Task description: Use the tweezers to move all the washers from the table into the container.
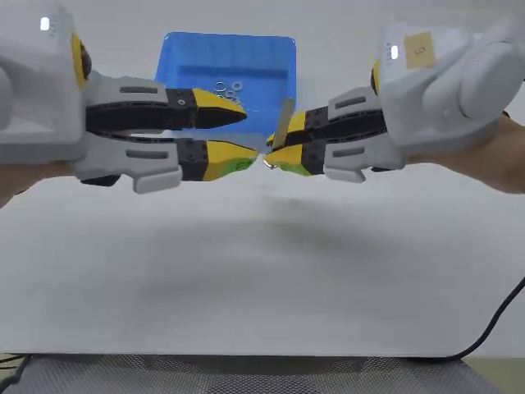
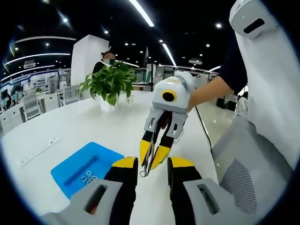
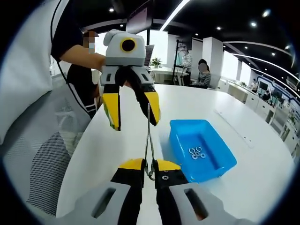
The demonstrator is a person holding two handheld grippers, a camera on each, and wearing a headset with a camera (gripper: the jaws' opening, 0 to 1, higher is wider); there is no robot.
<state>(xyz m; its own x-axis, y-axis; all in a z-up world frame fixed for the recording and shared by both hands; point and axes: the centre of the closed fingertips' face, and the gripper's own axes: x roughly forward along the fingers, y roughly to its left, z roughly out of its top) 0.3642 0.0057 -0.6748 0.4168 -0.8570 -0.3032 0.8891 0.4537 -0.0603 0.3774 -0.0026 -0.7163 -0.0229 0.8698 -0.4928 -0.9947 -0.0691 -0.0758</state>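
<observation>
Several metal washers (image 1: 229,89) lie together inside the blue container (image 1: 197,61) at the far middle of the white table. The two grippers face each other, tip to tip, in front of it. My right gripper (image 1: 269,156) is shut on thin metal tweezers (image 1: 283,123), which run straight out from its jaws (image 3: 149,140). The tweezers' far end reaches between the spread jaws of my left gripper (image 1: 246,131), which is open and holds nothing. In the right gripper view the container (image 3: 220,161) with the washers (image 3: 196,152) sits to the right of the tweezers.
A black cable (image 1: 492,320) crosses the table's front right corner. A grey mesh chair (image 1: 246,371) stands under the near edge. A potted plant (image 2: 110,82) stands at the table's far end, and people are in the room behind.
</observation>
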